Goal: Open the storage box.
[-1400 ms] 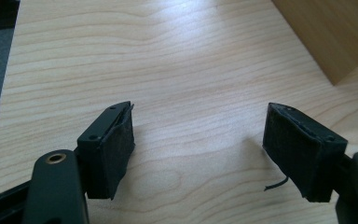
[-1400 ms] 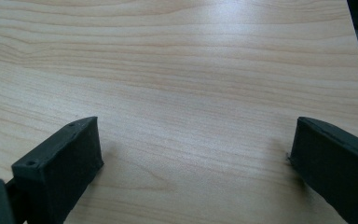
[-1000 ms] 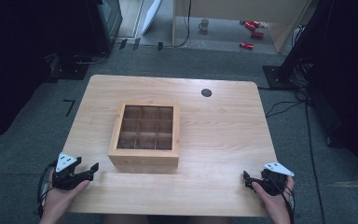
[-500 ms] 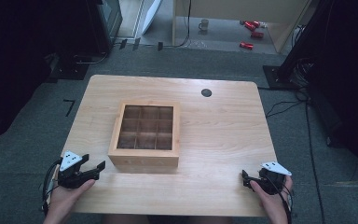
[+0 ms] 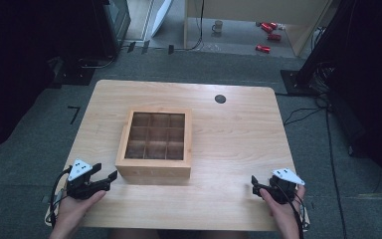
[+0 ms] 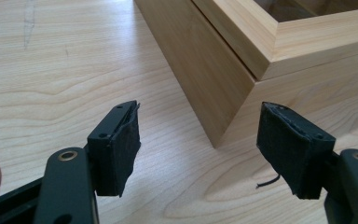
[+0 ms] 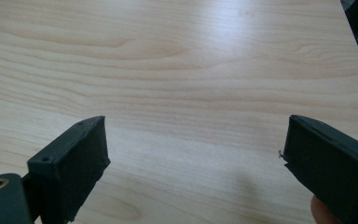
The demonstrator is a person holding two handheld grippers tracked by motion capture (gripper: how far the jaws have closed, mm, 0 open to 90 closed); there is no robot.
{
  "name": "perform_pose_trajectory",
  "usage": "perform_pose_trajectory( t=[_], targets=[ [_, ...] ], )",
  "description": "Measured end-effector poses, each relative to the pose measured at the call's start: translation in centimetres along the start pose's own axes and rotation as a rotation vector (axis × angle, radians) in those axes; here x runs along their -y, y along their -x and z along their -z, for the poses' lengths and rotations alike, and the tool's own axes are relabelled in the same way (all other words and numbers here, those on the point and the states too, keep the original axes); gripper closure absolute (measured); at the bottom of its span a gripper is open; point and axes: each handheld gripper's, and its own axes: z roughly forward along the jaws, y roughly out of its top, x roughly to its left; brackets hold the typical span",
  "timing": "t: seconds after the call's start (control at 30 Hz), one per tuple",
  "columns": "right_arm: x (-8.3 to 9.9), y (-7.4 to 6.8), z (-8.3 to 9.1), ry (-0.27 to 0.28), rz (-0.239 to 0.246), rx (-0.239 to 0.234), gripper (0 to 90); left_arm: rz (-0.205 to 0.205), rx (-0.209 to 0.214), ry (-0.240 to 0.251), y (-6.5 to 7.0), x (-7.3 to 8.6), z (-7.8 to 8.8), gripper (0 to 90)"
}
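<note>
Now left tongs (image 5: 113,175) nearer the wooden box (image 5: 154,144) corner, closing slightly yet wide, empty, right tongs (image 5: 254,182) likewise wide

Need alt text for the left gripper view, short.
The left tool, jaws open and empty, points at the near corner of a wooden box with a framed lid, standing on a light wooden table.

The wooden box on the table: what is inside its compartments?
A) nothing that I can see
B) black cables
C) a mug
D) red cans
A: from the high view the wooden box shows a grid of compartments, and each one looks bare down to its wooden bottom.
</note>
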Motion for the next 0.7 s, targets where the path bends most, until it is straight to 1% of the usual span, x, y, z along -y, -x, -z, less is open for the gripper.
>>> perform_pose_trajectory(
  t=[0.2, 0.4, 0.53, 0.7],
  targets=[
    [-1.0, -1.2, 0.0, 0.028, 0.001, -0.024, 7.6, -0.018, 0.012, 0.0, 0.6, -0.2, -0.4, 33.5],
    [-1.9, -2.6, 0.0, 0.045, 0.005, -0.057, 8.1, -0.042, 0.026, 0.006, 1.2, -0.2, -0.7, 41.5],
    [-2.4, -3.7, -0.2, 0.048, 0.018, -0.078, 8.2, -0.036, 0.053, 0.014, 1.4, -0.4, -0.7, 48.0],
    [-3.1, -5.4, -0.7, 0.053, 0.041, -0.11, 8.8, -0.035, 0.059, 0.018, 1.6, -0.5, -0.8, 52.8]
  ],
)
